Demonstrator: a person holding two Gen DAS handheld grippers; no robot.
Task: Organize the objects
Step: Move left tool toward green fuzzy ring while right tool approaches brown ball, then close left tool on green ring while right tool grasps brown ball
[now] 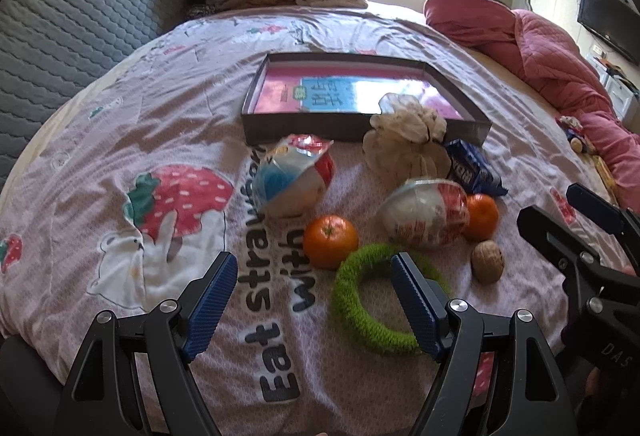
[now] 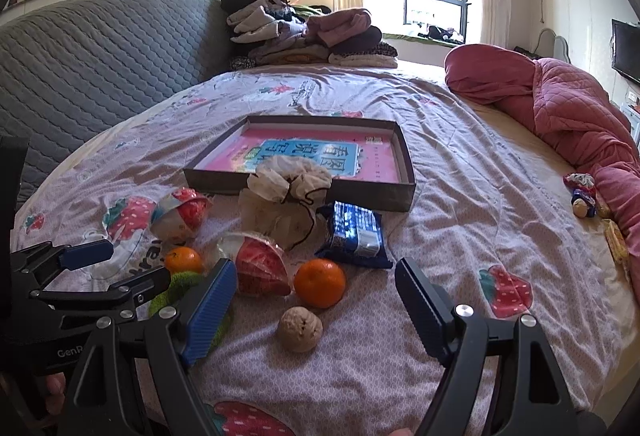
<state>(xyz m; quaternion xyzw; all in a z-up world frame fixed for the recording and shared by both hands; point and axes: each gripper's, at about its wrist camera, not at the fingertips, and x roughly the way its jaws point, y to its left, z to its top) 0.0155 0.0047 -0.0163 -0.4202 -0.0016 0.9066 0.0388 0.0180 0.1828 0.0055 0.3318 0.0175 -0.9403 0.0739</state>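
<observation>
- The left gripper (image 1: 312,300) hovers low over the bedspread (image 1: 120,140) with its jaws spread wide and nothing between them; its right finger overlaps the near-right arc of the green fuzzy ring (image 1: 362,310).
- The right gripper (image 2: 314,306) is likewise spread and empty, and the walnut (image 2: 300,328) lies on the cloth between its two fingers.
- Just beyond the ring sits one orange (image 1: 330,240); a second orange (image 2: 320,282) lies just past the walnut, with a red-and-white wrapped egg (image 2: 262,268) beside it.
- Further out lie another wrapped egg (image 1: 294,176), a cream drawstring pouch (image 2: 286,196) and a blue snack packet (image 2: 356,234), packed close together.
- The pouch touches the near wall of the shallow dark box (image 2: 406,172), which holds a pink and blue printed sheet.
- Bare bedspread lies open to the right of the packet and to the left of the ring.
- A pink quilt (image 2: 560,108) borders the right side; folded clothes (image 2: 304,36) are stacked at the far end.
</observation>
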